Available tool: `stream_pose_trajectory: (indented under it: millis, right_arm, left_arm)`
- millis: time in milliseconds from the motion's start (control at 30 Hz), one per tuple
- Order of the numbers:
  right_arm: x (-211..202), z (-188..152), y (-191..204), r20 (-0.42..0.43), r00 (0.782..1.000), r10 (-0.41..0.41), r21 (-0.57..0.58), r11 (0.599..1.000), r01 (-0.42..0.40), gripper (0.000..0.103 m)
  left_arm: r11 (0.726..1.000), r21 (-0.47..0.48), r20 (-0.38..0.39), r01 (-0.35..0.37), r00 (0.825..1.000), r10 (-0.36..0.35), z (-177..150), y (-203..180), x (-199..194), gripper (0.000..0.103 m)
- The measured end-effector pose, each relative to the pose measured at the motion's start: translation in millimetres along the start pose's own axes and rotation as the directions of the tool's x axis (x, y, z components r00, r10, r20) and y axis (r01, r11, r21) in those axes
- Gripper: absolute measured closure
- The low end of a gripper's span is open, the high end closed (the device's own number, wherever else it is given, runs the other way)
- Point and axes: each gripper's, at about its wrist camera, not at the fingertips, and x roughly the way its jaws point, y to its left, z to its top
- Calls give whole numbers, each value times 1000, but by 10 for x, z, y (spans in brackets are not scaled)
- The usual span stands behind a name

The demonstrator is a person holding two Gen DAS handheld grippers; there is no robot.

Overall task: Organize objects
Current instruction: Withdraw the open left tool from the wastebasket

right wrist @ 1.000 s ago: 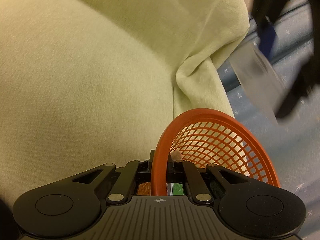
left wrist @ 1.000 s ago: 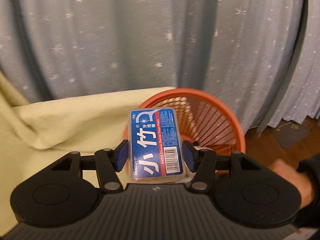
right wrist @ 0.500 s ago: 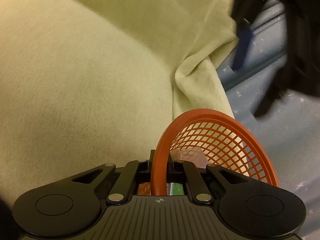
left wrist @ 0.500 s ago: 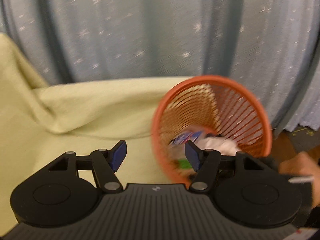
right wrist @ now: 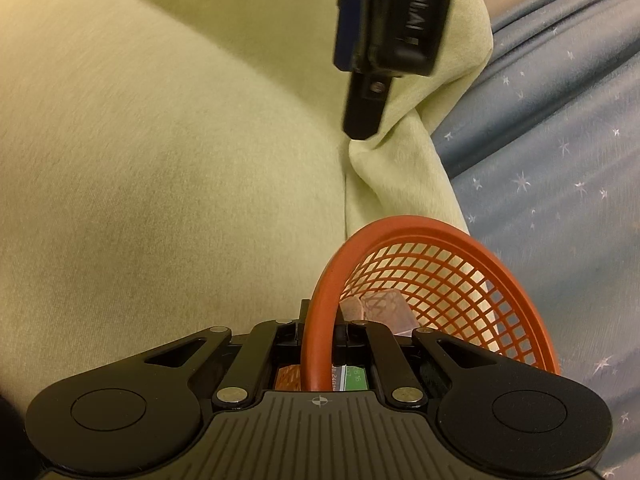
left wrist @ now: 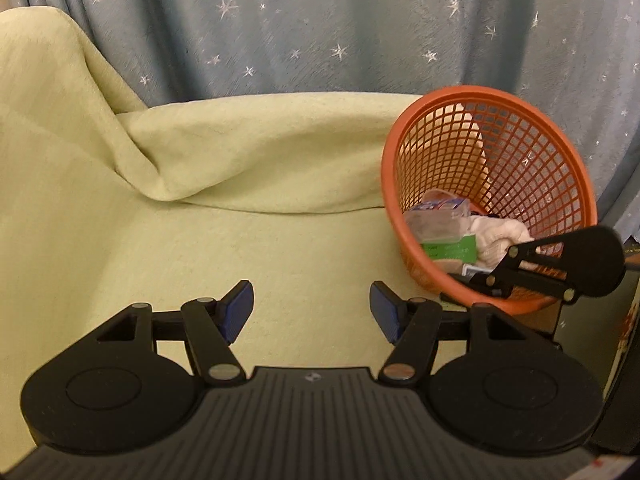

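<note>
**Basket held at the rim, left gripper empty**

We see the orange basket [left wrist: 516, 152] tipped on the green cloth [left wrist: 200, 240], at its right edge before the starred curtain [left wrist: 360, 20]. The right gripper [right wrist: 320, 330] has its jaws pressed together on the basket's rim, pinching it and keeping the basket tilted. The left gripper [left wrist: 312, 312] stands over bare cloth with jaws spread and nothing between them.

Inside lie a clear box [left wrist: 438, 216] with a blue label, a green packet [left wrist: 452, 248] and a pale soft cloth bundle [left wrist: 500, 236]. We judge the basket light and springy: its mesh wall would flex under a pinch, so the thick, stiff rim is the place to hold. The clear box looks rigid and smooth, likely slippery; we would take it across its narrow sides.
</note>
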Motion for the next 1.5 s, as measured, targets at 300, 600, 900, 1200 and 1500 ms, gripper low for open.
stream_pose_trajectory:
  millis: [300, 600, 900, 1200, 1500]
  right_arm:
    - [-73, -27, -58, -5, 1000, 14, 10, 1000, -14, 101]
    - [-114, -55, -93, -5, 1000, 31, 7, 1000, -31, 101]
    - [-189, -95, -189, -4, 997, 74, 43, 996, -74, 100]
    - [-354, -170, -283, -10, 992, 123, 107, 987, -121, 100]
    - [-854, -402, -252, -24, 985, 172, 180, 970, -164, 97]
  left_arm:
    - [1000, -17, -35, -15, 999, 14, -164, 29, 67, 42]
    - [999, -36, -64, -22, 998, 20, -351, 16, 70, 42]
    - [998, -57, -87, -15, 996, 10, -499, -51, 46, 42]
    - [998, -69, -86, -10, 996, 4, -555, -216, -42, 42]
    - [998, -65, -32, 7, 999, -9, -515, -634, -324, 42]
